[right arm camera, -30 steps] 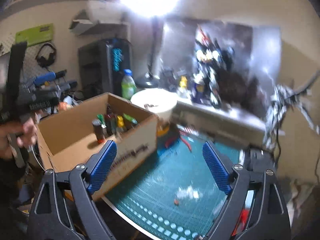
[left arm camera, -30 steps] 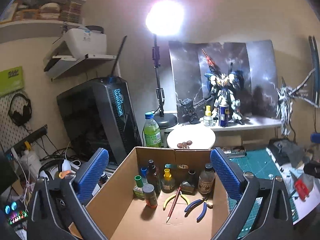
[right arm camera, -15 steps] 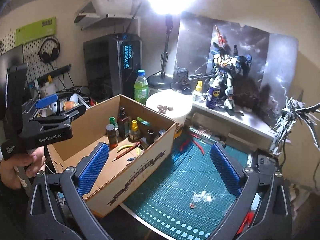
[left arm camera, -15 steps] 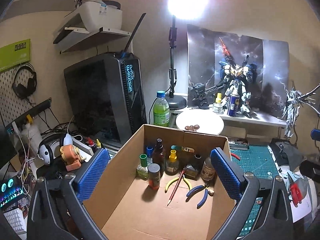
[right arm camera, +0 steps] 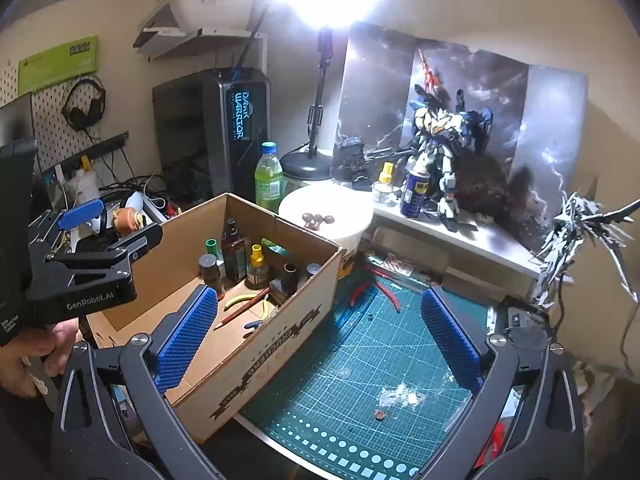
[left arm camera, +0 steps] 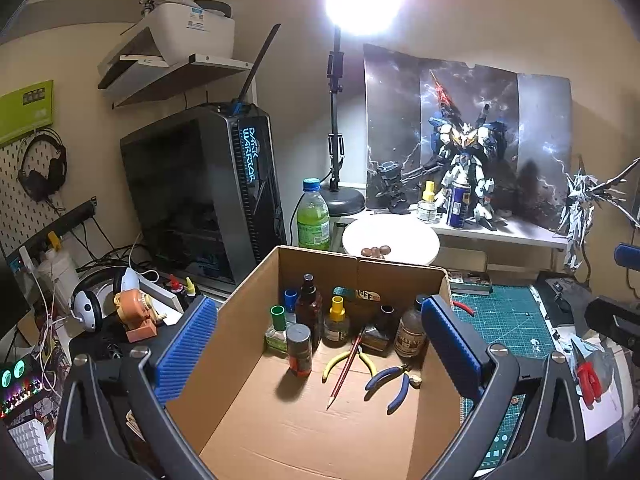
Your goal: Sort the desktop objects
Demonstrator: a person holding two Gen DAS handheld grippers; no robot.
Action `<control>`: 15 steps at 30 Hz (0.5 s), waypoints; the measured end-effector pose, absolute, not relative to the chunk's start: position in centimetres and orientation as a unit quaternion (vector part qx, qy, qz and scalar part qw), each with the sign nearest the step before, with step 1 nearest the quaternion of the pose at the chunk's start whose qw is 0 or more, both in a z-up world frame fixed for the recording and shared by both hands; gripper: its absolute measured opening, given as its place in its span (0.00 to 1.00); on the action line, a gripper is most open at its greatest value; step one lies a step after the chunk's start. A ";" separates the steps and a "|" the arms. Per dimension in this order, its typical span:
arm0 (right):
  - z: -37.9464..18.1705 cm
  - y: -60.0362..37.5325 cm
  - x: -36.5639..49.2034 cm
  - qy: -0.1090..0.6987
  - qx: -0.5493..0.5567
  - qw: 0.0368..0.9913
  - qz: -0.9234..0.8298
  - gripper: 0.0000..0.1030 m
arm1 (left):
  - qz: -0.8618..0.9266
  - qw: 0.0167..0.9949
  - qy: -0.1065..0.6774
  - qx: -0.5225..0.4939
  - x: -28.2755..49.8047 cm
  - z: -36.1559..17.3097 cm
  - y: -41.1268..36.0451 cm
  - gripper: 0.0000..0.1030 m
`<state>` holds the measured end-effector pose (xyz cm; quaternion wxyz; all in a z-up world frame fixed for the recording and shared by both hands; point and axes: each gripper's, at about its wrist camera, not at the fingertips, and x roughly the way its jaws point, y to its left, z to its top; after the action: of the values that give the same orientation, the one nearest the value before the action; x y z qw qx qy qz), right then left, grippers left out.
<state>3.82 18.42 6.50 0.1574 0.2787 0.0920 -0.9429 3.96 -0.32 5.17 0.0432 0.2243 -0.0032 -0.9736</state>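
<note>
My left gripper (left arm camera: pixel 320 344) is spread wide with nothing between its blue pads, one pad on each side of the open cardboard box (left arm camera: pixel 432 280). My right gripper (right arm camera: pixel 320 332) has just been opening and is now gaping and empty, above the green cutting mat (right arm camera: pixel 360 360) and the box's printed near corner.

The box sits on the desk at the mat's left edge. Along its far wall stands a cluster of small bottles: a tall brown glass bottle (left arm camera: pixel 309 308), a yellow-capped bottle (left arm camera: pixel 337 322), a green-capped one (left arm camera: pixel 277 326), a grey-capped jar (left arm camera: pixel 299 350) in front. On the box floor lie yellow-handled pliers (left arm camera: pixel 347 360), a red pencil (left arm camera: pixel 345 372) across them, and blue-handled pliers (left arm camera: pixel 394 384) beside them.

Red-handled nippers (right arm camera: pixel 374 290) lie on the mat behind the box.
</note>
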 end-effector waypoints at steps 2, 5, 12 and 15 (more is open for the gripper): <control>6.5 18.3 3.7 0.093 0.279 0.158 -0.943 0.99 | -0.974 0.043 -0.003 0.223 4.0 5.2 -0.3 1.00; 6.5 18.3 3.6 0.092 0.279 0.156 -0.943 0.99 | -0.974 0.043 -0.002 0.220 4.0 5.3 -0.3 1.00; 6.3 18.4 3.4 0.090 0.281 0.157 -0.942 0.99 | -0.976 0.042 -0.005 0.215 4.2 5.4 -0.1 1.00; 6.2 18.4 3.4 0.091 0.282 0.157 -0.942 0.99 | -0.976 0.041 -0.005 0.215 4.2 5.4 0.0 1.00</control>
<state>3.38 18.39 6.17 0.1574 0.2820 0.0907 -0.9421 4.21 -0.04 5.42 0.0409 0.2150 -0.0051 -0.9757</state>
